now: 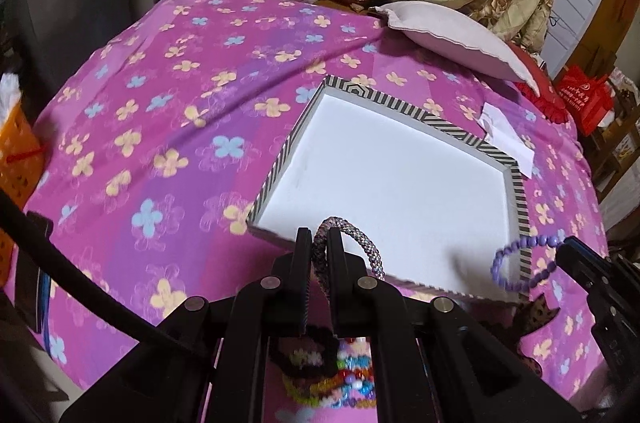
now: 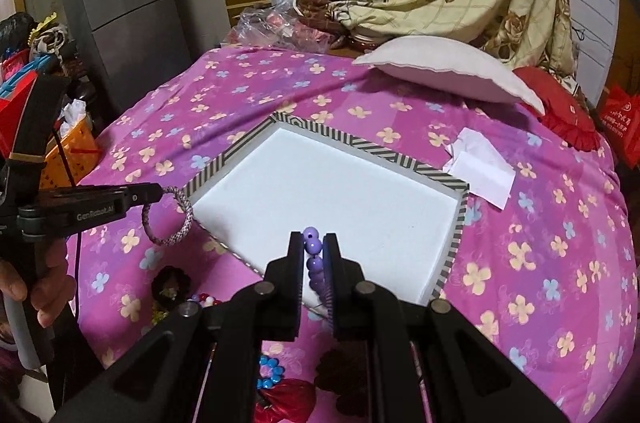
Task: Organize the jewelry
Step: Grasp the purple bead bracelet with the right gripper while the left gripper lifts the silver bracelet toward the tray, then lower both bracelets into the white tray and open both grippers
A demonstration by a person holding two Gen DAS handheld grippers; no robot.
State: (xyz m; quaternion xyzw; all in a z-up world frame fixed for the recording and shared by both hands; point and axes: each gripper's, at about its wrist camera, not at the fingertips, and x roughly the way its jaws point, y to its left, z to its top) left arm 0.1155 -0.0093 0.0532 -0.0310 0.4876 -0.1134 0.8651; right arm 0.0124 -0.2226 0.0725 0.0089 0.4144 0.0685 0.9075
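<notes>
Only right view shows hand [image 2: 44, 287]; left gripper [image 1: 319, 239] clamps braided bracelet [image 1: 352, 243], right gripper [image 2: 313, 243] purple beads [image 2: 313, 249].

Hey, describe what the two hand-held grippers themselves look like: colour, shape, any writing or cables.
Both are matte black. The right hand-held gripper has two flat, straight fingers with ribbed inner pads, on angular linkage arms joined by round silver pins. The left hand-held gripper is built the same; seen side-on from the right wrist view, its body bears pale "GenRobot.AI" lettering. A thick black cable runs beside it.
</notes>
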